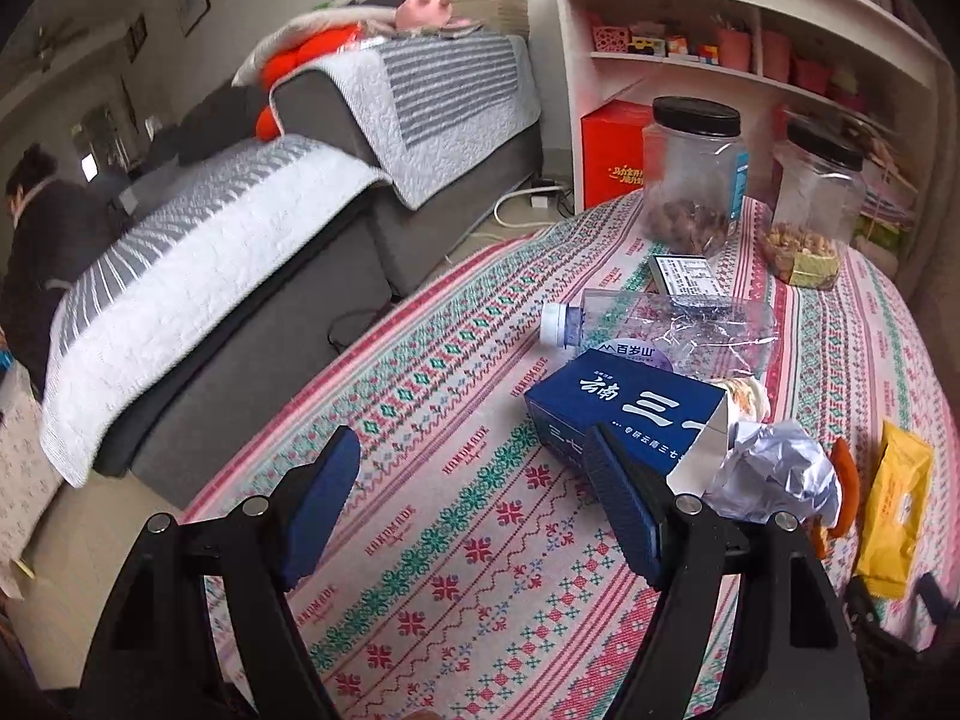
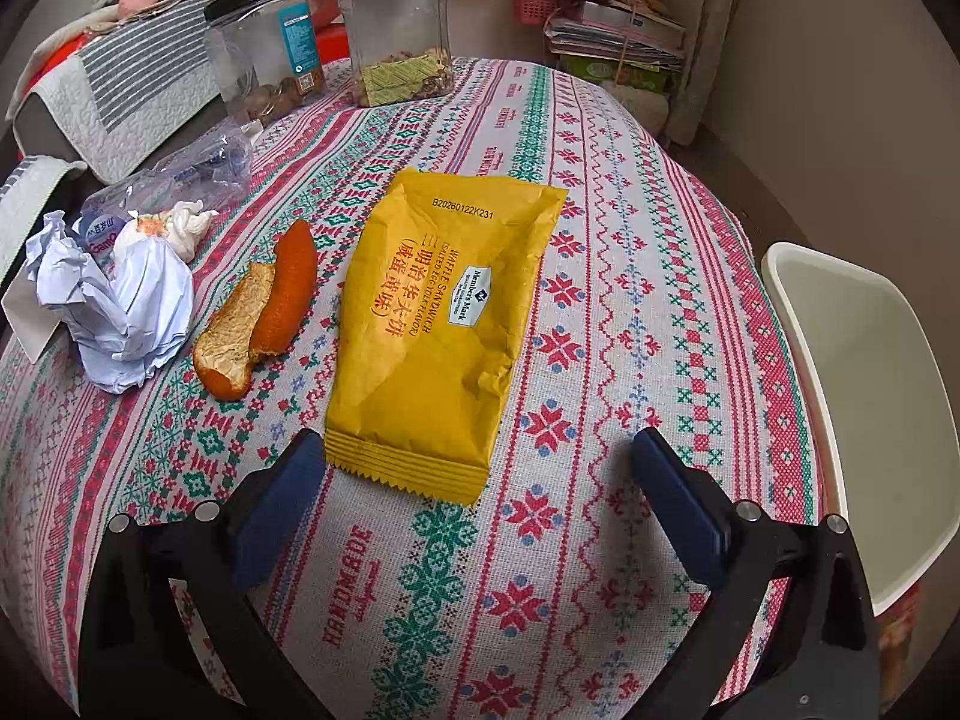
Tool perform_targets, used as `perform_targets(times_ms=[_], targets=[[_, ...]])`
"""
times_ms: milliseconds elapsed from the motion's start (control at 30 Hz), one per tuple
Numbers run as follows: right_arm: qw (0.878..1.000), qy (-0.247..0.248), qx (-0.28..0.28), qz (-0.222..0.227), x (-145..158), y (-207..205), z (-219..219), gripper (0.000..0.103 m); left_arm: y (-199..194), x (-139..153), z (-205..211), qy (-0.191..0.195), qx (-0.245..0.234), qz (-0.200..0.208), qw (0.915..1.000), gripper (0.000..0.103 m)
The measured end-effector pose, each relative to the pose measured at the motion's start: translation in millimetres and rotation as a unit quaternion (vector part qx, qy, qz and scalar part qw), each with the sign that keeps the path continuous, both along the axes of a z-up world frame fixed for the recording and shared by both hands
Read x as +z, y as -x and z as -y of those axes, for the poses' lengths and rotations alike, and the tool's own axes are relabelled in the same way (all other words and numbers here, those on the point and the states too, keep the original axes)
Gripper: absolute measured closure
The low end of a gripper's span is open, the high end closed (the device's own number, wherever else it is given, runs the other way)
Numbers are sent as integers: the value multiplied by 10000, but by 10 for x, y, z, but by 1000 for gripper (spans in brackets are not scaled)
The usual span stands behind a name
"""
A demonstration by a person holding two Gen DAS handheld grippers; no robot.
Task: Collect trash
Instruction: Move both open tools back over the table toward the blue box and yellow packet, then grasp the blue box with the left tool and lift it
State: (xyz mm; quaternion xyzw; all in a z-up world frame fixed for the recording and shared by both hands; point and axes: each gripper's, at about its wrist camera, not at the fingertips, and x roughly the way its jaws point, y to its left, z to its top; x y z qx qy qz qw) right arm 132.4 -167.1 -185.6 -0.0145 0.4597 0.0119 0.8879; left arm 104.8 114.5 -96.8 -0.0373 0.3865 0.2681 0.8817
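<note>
Trash lies scattered on the patterned tablecloth (image 2: 600,276): a yellow wrapper (image 2: 444,324) at 12 o'clock from the right gripper (image 2: 480,498), orange peel (image 2: 264,312) and crumpled paper (image 2: 126,312) toward 10 o'clock. Both grippers are spread wide, holding nothing. The left gripper (image 1: 474,504) hovers with a blue box (image 1: 624,414) at 1 o'clock and a crushed bottle (image 1: 660,318) beyond.
</note>
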Motion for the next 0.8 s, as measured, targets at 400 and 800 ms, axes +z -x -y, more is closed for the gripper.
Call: perform_targets(times_ms=[400,800], targets=[[10000,0,-1,4,0,0,-3,5,434,450,-564,1646,399,900,9814,26],[10000,1,-2,8,-1,3,-1,5,847,637,-1033,2748,262,849,9574,22]])
